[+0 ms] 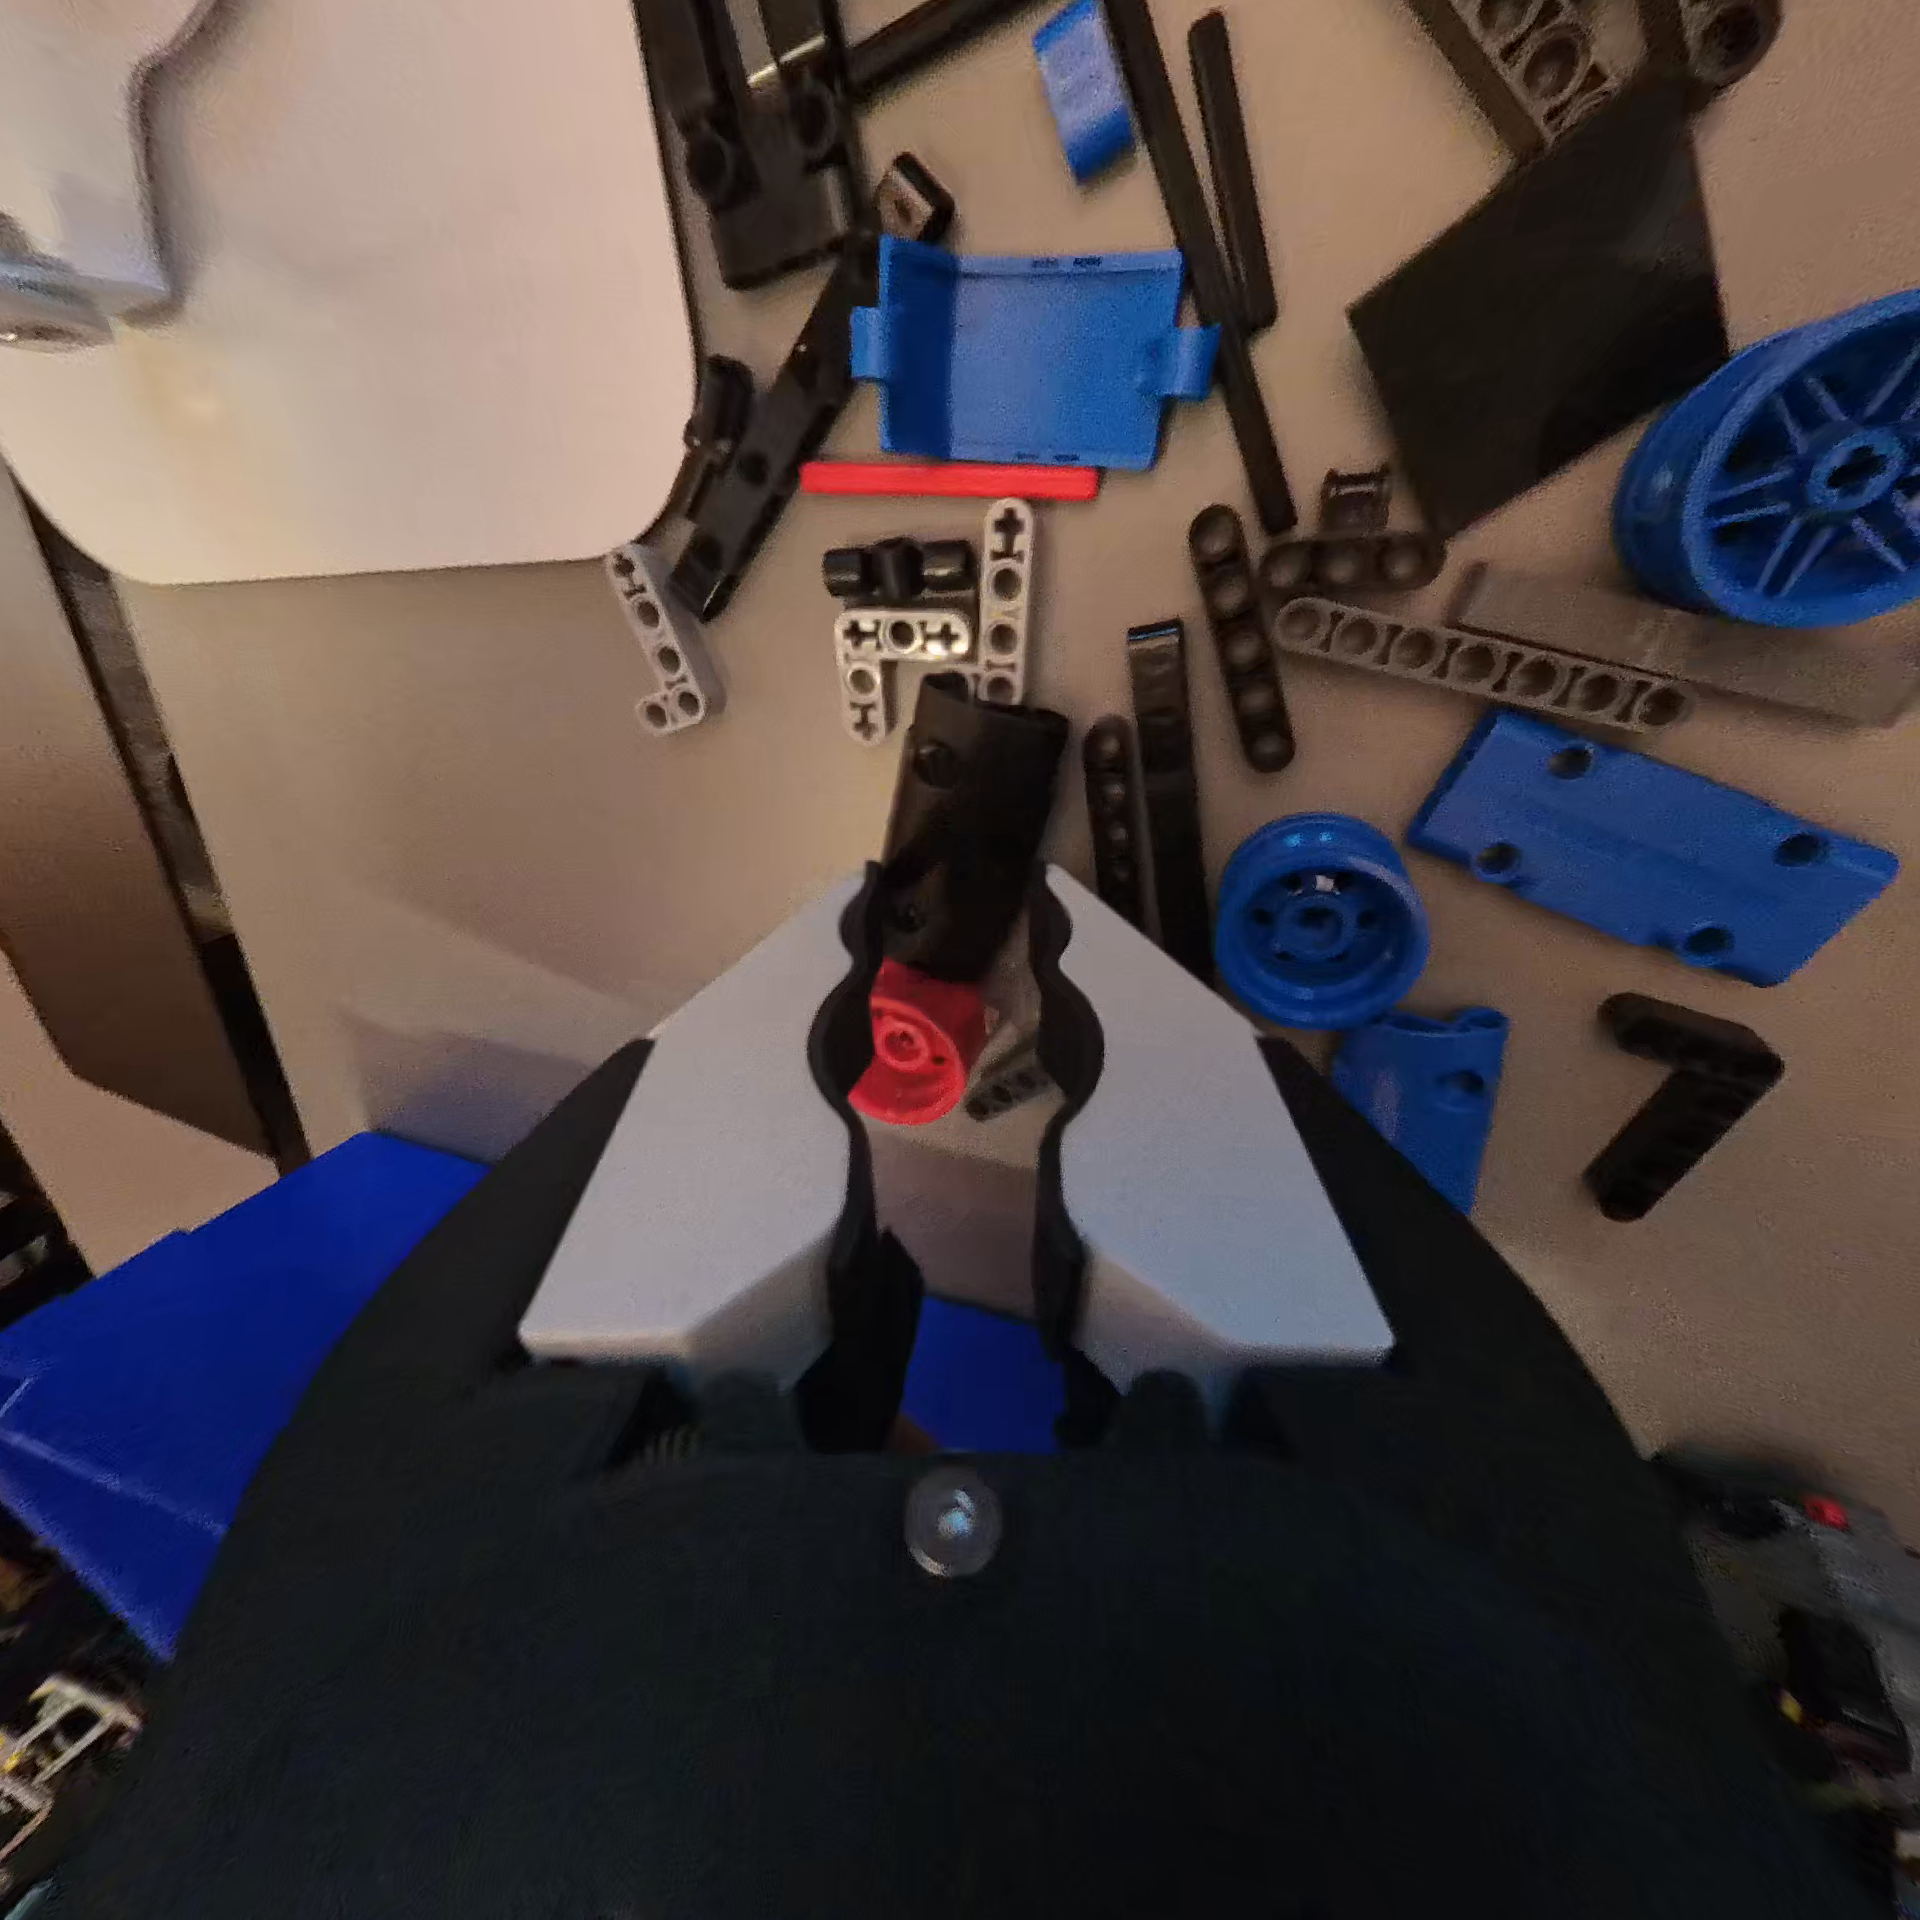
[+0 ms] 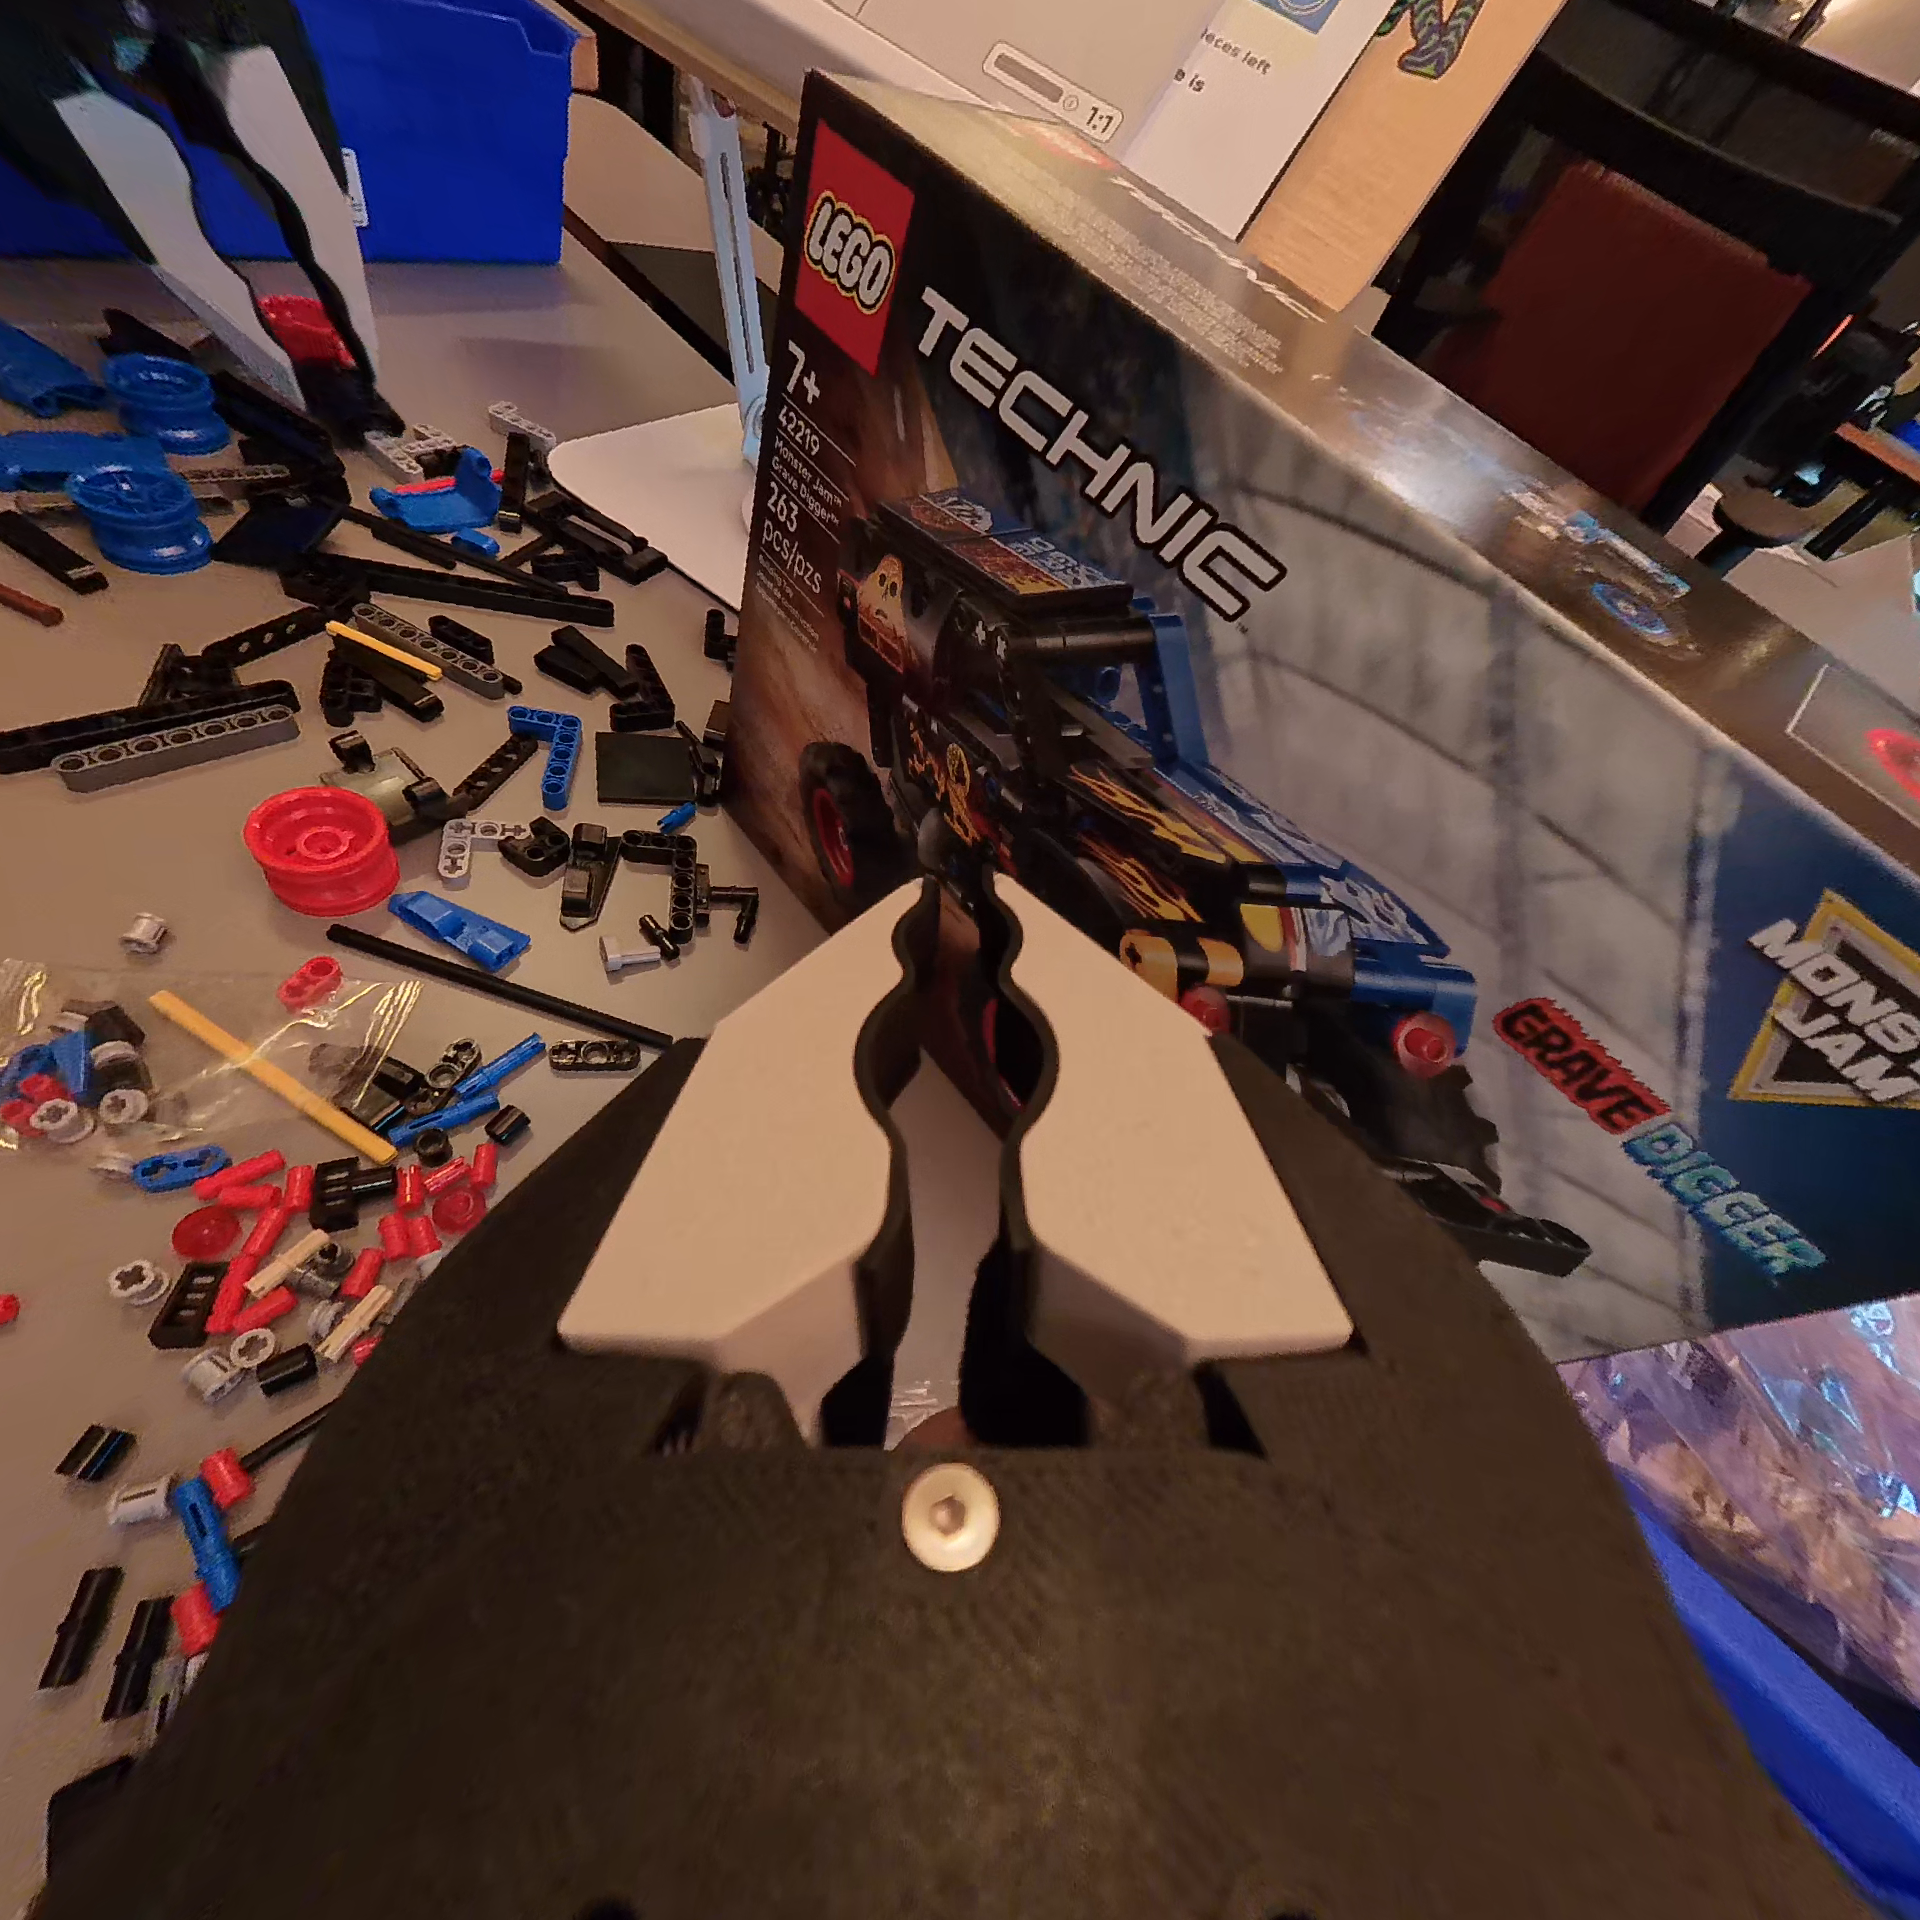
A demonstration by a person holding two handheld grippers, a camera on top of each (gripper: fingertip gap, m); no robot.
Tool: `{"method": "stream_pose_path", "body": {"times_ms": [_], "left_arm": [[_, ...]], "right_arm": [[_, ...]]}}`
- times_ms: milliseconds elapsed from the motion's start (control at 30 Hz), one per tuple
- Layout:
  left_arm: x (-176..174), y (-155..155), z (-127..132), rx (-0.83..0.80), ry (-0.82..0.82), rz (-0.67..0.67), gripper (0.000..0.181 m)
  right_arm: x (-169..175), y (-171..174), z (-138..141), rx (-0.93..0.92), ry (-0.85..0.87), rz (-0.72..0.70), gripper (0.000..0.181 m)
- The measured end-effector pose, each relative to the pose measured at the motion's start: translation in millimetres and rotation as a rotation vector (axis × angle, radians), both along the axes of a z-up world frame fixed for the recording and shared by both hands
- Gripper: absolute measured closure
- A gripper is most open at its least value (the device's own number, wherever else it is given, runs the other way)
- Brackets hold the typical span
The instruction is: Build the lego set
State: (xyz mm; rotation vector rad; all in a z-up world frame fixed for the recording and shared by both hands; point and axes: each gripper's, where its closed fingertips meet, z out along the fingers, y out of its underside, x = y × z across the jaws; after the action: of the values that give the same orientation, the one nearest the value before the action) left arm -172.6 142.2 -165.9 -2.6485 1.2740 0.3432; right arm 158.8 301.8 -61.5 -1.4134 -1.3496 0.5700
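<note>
The left gripper (image 1: 951,914) is clamped on a small sub-assembly (image 1: 961,883) — a black tube-like part with a red hub (image 1: 914,1049) at its near end — and holds it in the air above the desk (image 1: 468,779), probably so the other hand can bring a part to it. The black part pokes forward past the fingertips, leaving its free end open to receive something.

Loose pieces lie spread flat on the desk below (likely laid out so each can be seen and picked singly): a blue panel (image 1: 1023,358), a red axle (image 1: 948,480) just in front of it, grey L-beams (image 1: 899,649), two blue wheels (image 1: 1317,920) and black beams (image 1: 1242,639).

The right gripper (image 2: 956,894) carries nothing; its fingers stand nearly together, with only a narrow gap between them, and it points at the set's box (image 2: 1299,675), which stands on edge at the desk's right, perhaps as a reference. To its left lie a red wheel (image 2: 322,836) and small pins, some spilling from a clear bag (image 2: 208,1039).

The box bears a brand logo, printed lettering and a picture of a monster truck; that writing is legible but is not repeated here.
</note>
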Motion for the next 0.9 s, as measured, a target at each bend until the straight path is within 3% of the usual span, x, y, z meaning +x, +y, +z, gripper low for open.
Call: {"method": "stream_pose_path", "body": {"times_ms": [233, 533, 767, 900], "left_arm": [[-9, 8, 13, 0.064, -0.018, 0.048, 0.174], [-24, 15, 22, 0.087, -0.068, 0.142, 0.174], [-35, 12, 11, 0.035, 0.087, 0.132, 0.180], [-30, 2, -3, -0.025, 0.116, 0.109, 0.171]], "right_arm": [[-2, -1, -4, -0.004, -0.010, 0.004, 0.175], [-2, 0, -3, -0.002, -0.007, 0.002, 0.175], [-1, 1, -3, -0.002, -0.012, -0.001, 0.175], [-1, 2, -6, -0.006, -0.020, -0.001, 0.175]]}}
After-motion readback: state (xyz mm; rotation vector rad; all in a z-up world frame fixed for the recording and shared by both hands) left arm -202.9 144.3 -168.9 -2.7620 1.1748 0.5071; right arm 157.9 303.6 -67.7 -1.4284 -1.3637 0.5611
